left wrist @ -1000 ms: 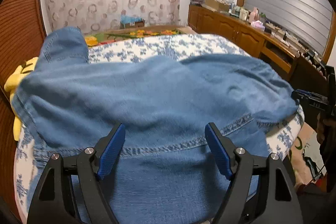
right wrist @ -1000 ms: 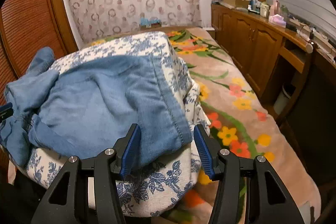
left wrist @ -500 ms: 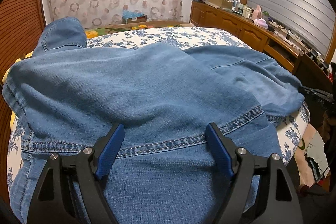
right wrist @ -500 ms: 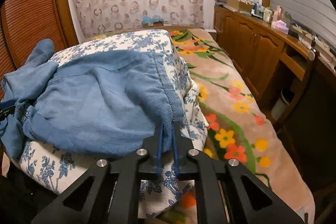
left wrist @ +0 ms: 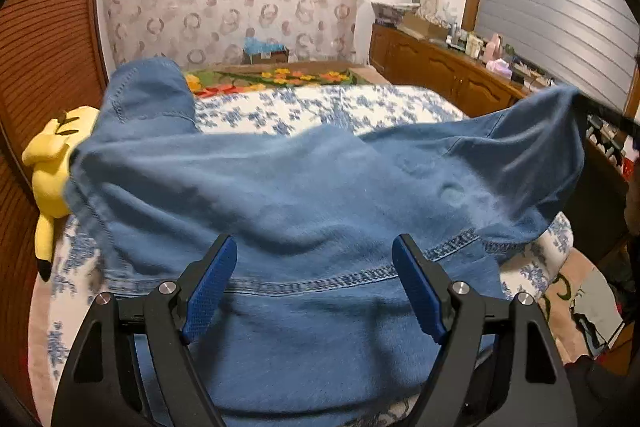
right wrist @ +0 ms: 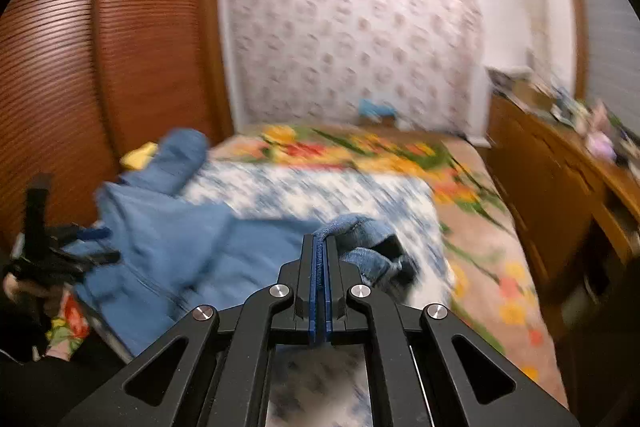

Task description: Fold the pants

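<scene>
Blue denim pants [left wrist: 320, 187] lie spread over a blue-and-white floral quilt [left wrist: 320, 107]. My left gripper [left wrist: 314, 247] hovers over the stitched band at the near end. Its blue pads [left wrist: 208, 287] stand wide apart and open, with cloth under them but not pinched. My right gripper [right wrist: 319, 239] is shut on a hem edge of the pants [right wrist: 192, 239] and holds it up off the bed. In the left wrist view that lifted corner [left wrist: 552, 131] rises at the right. In the right wrist view the left gripper [right wrist: 60, 247] shows at the far left, in a person's hand.
A yellow plush toy [left wrist: 52, 163] lies at the bed's left edge against brown slatted doors [right wrist: 100, 67]. A flower-patterned blanket [right wrist: 400, 155] covers the far bed. A wooden sideboard [left wrist: 440, 75] with clutter on top runs along the right wall.
The right gripper shut on the pants hem and lifted it, so that corner now hangs raised. The left gripper stayed open over the stitched band and shifted only a little.
</scene>
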Motion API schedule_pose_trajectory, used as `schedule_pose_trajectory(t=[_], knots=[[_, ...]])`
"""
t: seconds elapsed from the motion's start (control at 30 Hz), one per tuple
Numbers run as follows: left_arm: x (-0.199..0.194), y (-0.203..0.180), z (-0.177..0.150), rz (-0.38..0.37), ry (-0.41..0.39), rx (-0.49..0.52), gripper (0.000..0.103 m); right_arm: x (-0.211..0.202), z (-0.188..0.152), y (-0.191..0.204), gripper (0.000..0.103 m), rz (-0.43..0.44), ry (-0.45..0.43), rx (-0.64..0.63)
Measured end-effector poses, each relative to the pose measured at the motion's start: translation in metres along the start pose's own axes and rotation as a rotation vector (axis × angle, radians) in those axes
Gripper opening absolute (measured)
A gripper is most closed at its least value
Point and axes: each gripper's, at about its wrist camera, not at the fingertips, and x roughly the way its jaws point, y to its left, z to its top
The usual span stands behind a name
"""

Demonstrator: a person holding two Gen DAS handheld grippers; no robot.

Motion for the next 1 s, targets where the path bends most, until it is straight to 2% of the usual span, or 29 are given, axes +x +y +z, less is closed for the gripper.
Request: schedule_pose_trajectory(t=[0.13,0.27,0.4,0.53,0.6,0.67,0.77,1.0], knots=[[-0.024,0.011,0.005,-0.013,-0.042,-0.026,0.081,0.002,0.036,0.039,0.002,0.097,-0.056,-0.081],[-0.045,0.021,0.005,0.015,-0.077,-0.029,0.081,0.01,0.065,0.087,0.002,0.224,-0.096,-0.162],[-0.054,0.035,0.003,0.038,-0.083,-0.041,0.081,0.027,0.075,0.125,0.003,0.352,-0.062,-0.202],[-0.055,0.043,-0.002,0.05,-0.072,-0.049,0.081,0.041,0.069,0.139,0.018,0.355,-0.017,-0.25],[-0.052,0.044,-0.003,0.05,-0.065,-0.05,0.081,0.046,0.067,0.135,0.031,0.344,0.001,-0.245],[-0.047,0.043,-0.004,0.046,-0.055,-0.051,0.081,0.052,0.066,0.126,0.035,0.321,0.02,-0.237],[-0.038,0.039,-0.008,0.033,-0.033,-0.046,0.081,0.069,0.073,0.137,0.036,0.275,0.049,-0.242],[-0.021,0.027,-0.008,0.003,0.001,-0.033,0.081,0.089,0.051,0.139,0.041,0.194,0.122,-0.198]])
